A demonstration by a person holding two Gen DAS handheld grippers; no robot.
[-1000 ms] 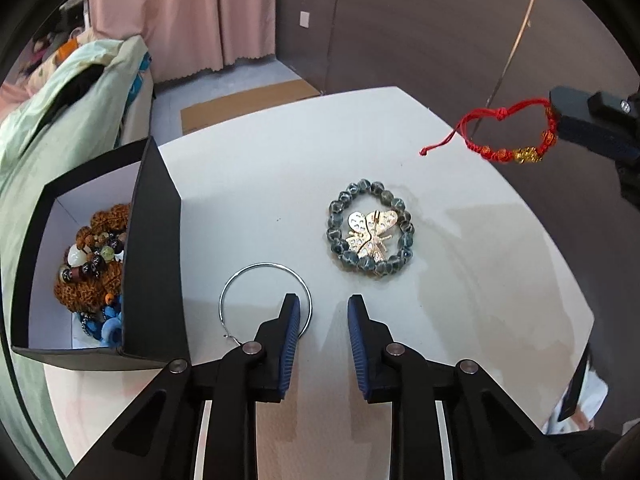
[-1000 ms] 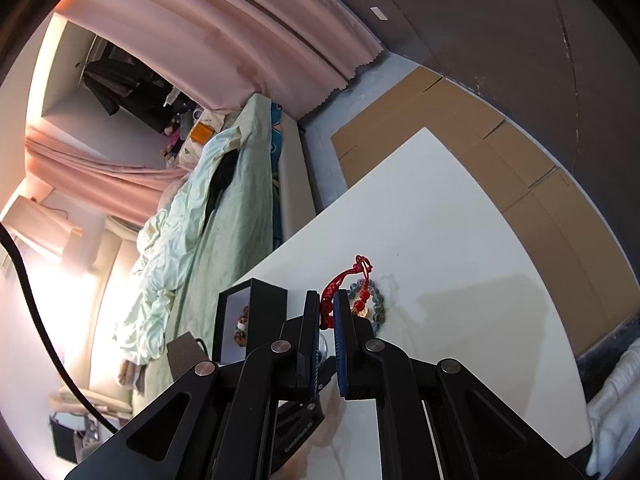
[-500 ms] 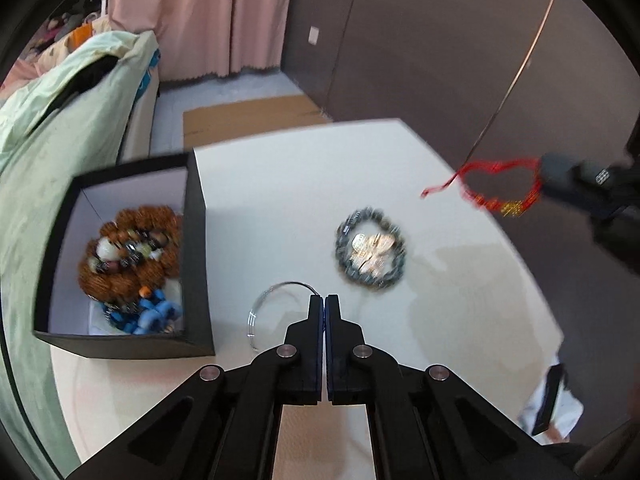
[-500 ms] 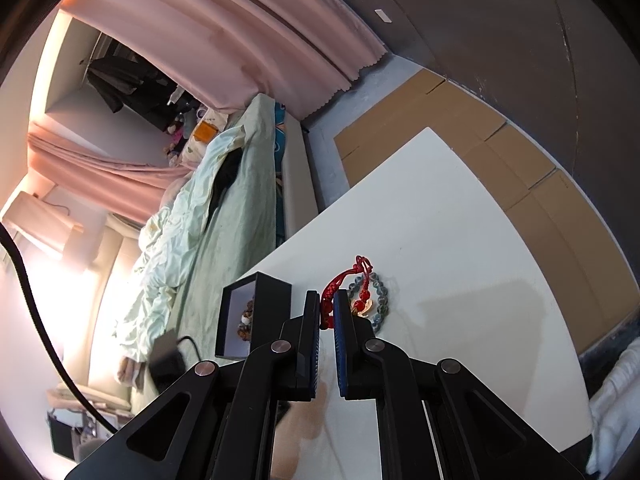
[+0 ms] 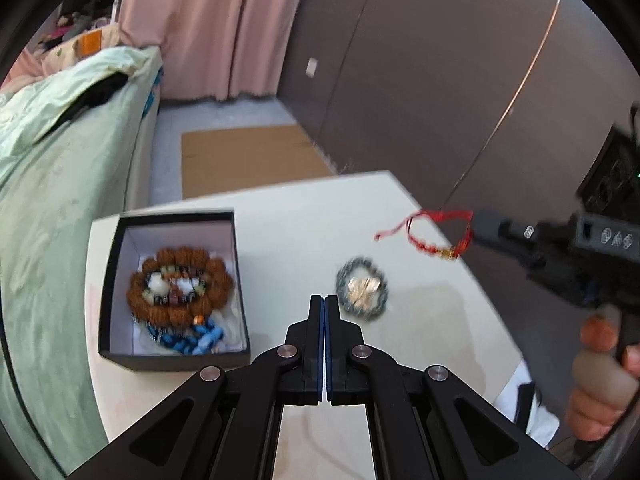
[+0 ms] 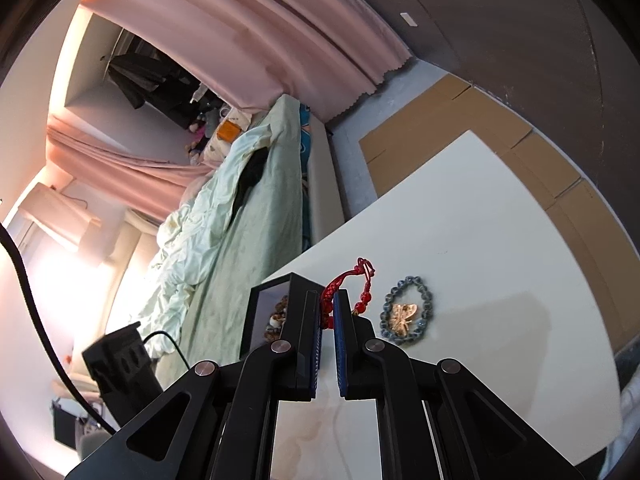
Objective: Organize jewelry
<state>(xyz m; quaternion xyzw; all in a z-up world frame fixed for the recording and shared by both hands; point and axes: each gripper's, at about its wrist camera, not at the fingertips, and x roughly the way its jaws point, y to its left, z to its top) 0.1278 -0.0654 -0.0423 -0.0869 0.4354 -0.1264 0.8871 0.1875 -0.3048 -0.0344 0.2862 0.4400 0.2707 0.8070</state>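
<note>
On the left part of the white worktop [image 5: 288, 220], a black open box [image 5: 172, 288] is sitting near the worktop's left edge, with the bed [image 5: 52, 184] beside that edge. Inside the box, a brown beaded bracelet [image 5: 180, 284] is lying around smaller mixed beads, and a blue chain piece [image 5: 188, 338] is resting at the near wall. To the right of the box, a grey bead bracelet [image 5: 362, 290] is lying flat around a gold butterfly brooch [image 5: 362, 287], well apart from the box, with bare worktop between them. The left hand-held gripper [image 5: 324, 308] is hanging above the worktop with its jaws pressed together; whether anything thin is pinched between them cannot be told. The right hand-held gripper [image 6: 328, 312] is clamping a red cord bracelet [image 5: 436, 232] in the air over the worktop's right edge. A hand [image 5: 600, 384] is gripping its handle.
</note>
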